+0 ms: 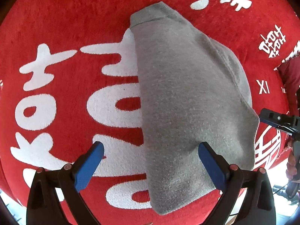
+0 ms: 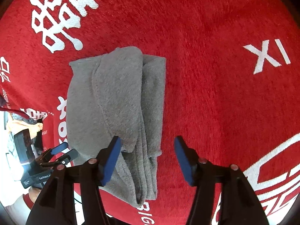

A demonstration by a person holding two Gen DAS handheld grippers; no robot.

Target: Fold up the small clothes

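Note:
A small grey knit garment (image 1: 187,103) lies folded lengthwise on the red cloth, its ribbed hem at the far end. It also shows in the right wrist view (image 2: 116,103), with folded layers stacked. My left gripper (image 1: 151,149) is open and empty, its blue pads straddling the garment's near left edge just above it. My right gripper (image 2: 147,144) is open and empty, hovering over the garment's near end. The right gripper also shows at the right edge of the left wrist view (image 1: 277,121); the left gripper shows at the lower left of the right wrist view (image 2: 60,150).
The red cloth (image 1: 65,18) with large white characters covers the work surface; it also fills the right wrist view (image 2: 215,75). Its edge drops off at the near side. Other clothes (image 2: 20,121) lie beyond the cloth's left edge.

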